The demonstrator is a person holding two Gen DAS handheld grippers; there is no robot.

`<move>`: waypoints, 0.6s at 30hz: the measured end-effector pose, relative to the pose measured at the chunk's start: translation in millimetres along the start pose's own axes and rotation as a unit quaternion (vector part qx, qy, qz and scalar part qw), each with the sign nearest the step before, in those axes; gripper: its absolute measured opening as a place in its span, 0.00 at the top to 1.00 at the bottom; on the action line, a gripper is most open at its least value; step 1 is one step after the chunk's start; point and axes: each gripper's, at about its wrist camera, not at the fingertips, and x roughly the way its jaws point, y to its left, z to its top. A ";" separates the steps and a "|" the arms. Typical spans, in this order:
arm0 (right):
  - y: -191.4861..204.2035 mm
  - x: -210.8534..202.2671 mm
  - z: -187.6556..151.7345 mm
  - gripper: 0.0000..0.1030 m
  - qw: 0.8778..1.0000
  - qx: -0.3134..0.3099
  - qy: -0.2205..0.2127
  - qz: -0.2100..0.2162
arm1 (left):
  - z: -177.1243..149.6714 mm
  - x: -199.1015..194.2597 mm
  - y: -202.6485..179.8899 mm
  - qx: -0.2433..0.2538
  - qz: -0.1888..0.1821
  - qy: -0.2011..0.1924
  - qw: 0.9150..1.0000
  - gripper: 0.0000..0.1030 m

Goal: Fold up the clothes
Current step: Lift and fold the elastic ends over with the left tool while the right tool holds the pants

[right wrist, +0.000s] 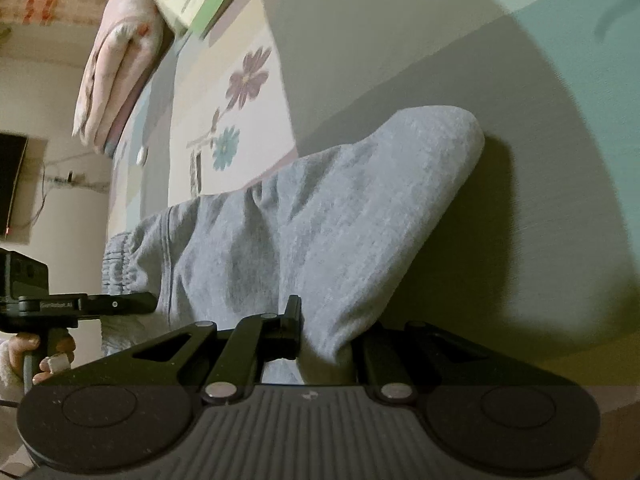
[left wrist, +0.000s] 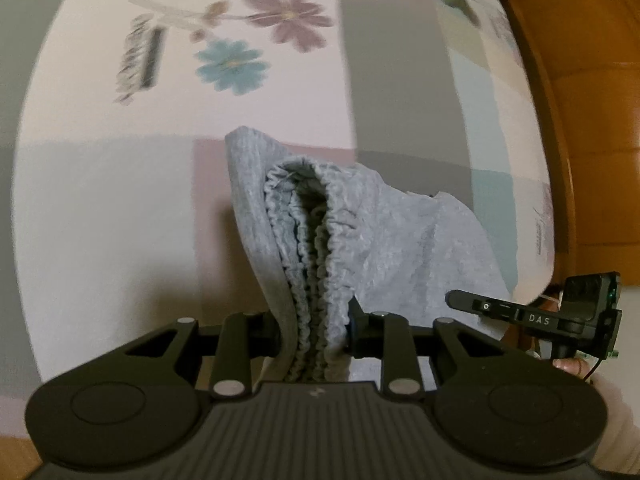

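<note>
Left wrist view: the left gripper (left wrist: 314, 332) is narrowed partway, its jaws pinching the bunched elastic waistband of the grey sweatpants (left wrist: 384, 232), whose ribbed folds stand up between the fingers. The right gripper (right wrist: 320, 340) is closed almost fully, clamped on a thinner fold of the same cloth, which drapes away from it to a rounded end. Beneath the garment lies a pastel bedsheet (left wrist: 120, 200) with printed flowers (left wrist: 290, 18). A folded pink blanket (right wrist: 120, 60) sits farther off.

Grey garment (left wrist: 384, 240) (elastic waistband) hanging, bunched
</note>
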 end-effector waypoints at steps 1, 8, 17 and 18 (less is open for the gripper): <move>-2.0 -6.5 0.7 0.89 1.000 0.005 -0.009 0.000 | 5.8 0.1 -8.8 0.011 0.000 0.003 1.000 0.74; -27.2 -63.0 0.7 0.89 0.995 0.056 -0.083 -0.018 | 52.2 17.9 -87.2 0.098 -0.008 0.021 0.995 0.74; -78.1 -128.7 -0.1 0.89 0.974 0.110 -0.188 -0.067 | 108.3 89.5 -215.0 0.223 -0.017 0.071 0.972 0.74; -84.9 -135.3 -0.6 0.89 0.970 0.118 -0.199 -0.072 | 113.1 98.3 -231.2 0.238 -0.015 0.076 0.968 0.74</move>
